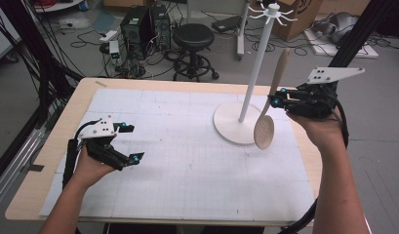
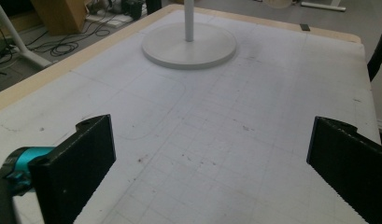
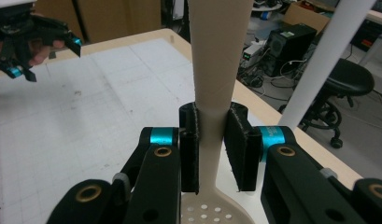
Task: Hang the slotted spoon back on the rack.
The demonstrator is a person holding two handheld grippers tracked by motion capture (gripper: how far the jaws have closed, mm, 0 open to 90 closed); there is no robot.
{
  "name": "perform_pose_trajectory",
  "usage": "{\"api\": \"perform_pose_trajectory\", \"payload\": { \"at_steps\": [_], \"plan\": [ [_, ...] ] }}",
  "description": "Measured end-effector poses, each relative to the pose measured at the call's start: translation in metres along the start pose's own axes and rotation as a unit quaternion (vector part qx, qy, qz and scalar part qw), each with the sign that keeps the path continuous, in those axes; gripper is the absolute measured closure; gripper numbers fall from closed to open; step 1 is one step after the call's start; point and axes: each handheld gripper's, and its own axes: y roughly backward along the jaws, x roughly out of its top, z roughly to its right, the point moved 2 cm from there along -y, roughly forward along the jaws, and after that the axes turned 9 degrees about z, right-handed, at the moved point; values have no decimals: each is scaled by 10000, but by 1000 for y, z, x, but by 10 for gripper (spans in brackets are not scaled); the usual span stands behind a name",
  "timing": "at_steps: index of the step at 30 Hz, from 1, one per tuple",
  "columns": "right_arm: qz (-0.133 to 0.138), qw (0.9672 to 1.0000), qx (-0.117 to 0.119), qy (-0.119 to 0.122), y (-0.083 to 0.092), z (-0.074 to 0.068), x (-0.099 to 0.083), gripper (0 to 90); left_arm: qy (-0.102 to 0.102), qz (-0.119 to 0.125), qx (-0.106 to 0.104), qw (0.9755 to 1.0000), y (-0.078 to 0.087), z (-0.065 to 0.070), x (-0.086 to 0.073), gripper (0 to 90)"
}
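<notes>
The right gripper (image 3: 212, 149) squeezes a spoon (image 1: 265, 127), bowl hanging below it. The left gripper (image 1: 130, 142) is wide open.

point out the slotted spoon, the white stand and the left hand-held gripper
slotted spoon (image 1: 264, 130), high view, on its perforated bowl
white stand (image 1: 232, 124), high view, on its round base
left hand-held gripper (image 1: 132, 143), high view, midway between its open jaws
</notes>
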Motion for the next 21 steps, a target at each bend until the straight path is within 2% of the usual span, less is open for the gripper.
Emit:
{"api": "perform_pose_trajectory", "payload": {
  "at_steps": [11,21],
  "plan": [
    [-189,9990,-382,-138,1,24,18,765,43,36,1,10000,2,-1,0,17],
    [-346,9970,-602,-336,-5,38,20,765,52,39,4,10000,3,-1,0,17]
  ]
}}
